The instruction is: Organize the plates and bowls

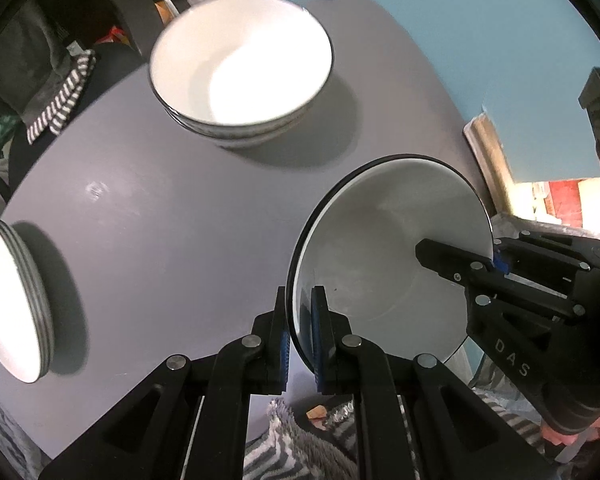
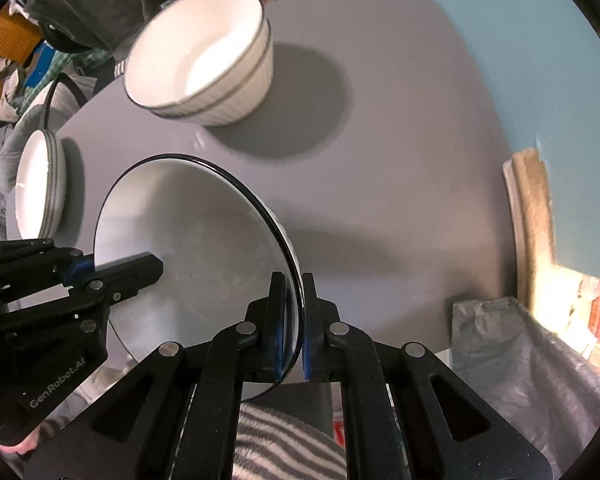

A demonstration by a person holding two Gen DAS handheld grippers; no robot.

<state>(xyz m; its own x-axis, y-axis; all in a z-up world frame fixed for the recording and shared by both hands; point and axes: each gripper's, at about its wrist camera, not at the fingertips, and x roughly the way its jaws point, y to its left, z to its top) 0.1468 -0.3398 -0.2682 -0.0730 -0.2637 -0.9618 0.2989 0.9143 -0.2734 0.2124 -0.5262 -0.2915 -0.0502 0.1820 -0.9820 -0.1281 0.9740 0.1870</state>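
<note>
Glossy white glazed bowl [image 1: 384, 240] with dark rim above a smooth matt grey table [image 1: 172, 216].

both grippers pinch one white bowl [image 2: 196, 240] by opposite rim edges, right gripper [image 2: 294, 312] near, left gripper [image 2: 148, 268] far, above the grey table [image 2: 400, 200].

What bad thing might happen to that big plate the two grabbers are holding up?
The plate is pinched only at its thin rim, by the left gripper and the right gripper on opposite edges. If one hand drifts away from the other, it might slip out and fall onto the grey table. Swung carelessly, it could also knock the stacked bowls.
</note>
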